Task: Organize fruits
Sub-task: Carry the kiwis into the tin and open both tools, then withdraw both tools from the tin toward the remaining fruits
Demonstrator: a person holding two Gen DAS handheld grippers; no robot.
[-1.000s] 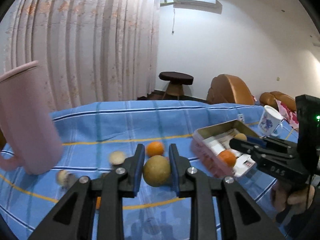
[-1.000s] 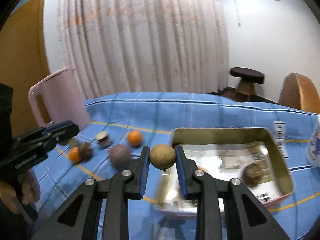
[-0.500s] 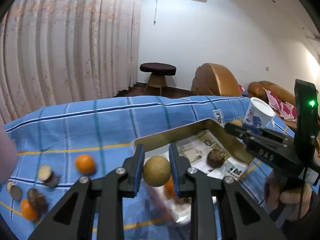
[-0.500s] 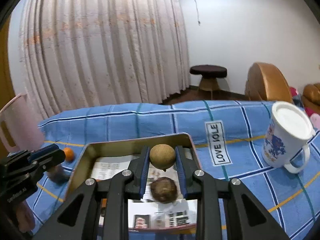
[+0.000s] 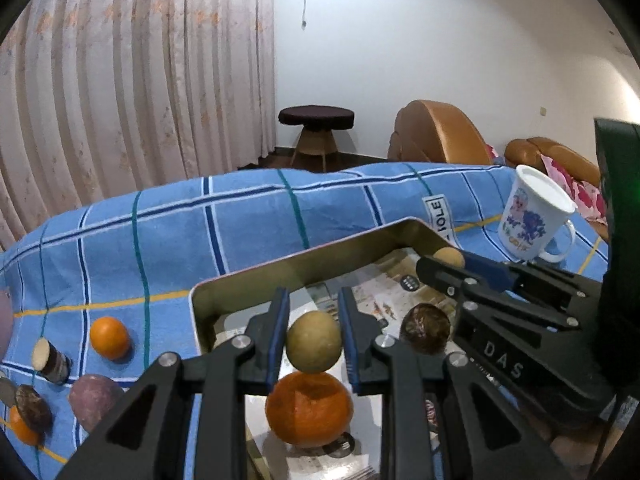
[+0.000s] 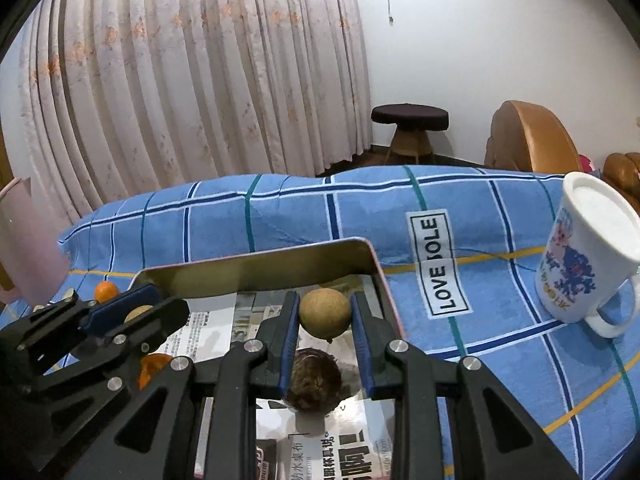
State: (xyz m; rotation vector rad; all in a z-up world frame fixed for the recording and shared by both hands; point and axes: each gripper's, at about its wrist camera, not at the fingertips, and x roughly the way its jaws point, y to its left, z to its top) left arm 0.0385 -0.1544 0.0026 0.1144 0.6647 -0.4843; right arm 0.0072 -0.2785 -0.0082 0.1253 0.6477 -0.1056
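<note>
My left gripper (image 5: 313,336) is shut on a round tan fruit (image 5: 314,342) and hovers over the metal tin (image 5: 304,270), just above an orange (image 5: 309,410) lying inside. My right gripper (image 6: 325,316) is shut on a second tan fruit (image 6: 325,312) over the same tin (image 6: 260,270), above a dark brown fruit (image 6: 314,384) on the newspaper lining. The right gripper (image 5: 440,270) also shows in the left wrist view, reaching in from the right. In the right wrist view the left gripper (image 6: 138,314) comes in from the left.
Loose fruit lies left of the tin on the blue checked cloth: an orange (image 5: 109,337), a purple fruit (image 5: 94,400), cut pieces (image 5: 50,358). A white printed mug (image 6: 586,252) stands right of the tin. A pink jug (image 6: 24,248) is at far left.
Both grippers have travelled right from the loose fruit to over the tin, each still holding its tan fruit. The pink jug has slid out of the left wrist view.
</note>
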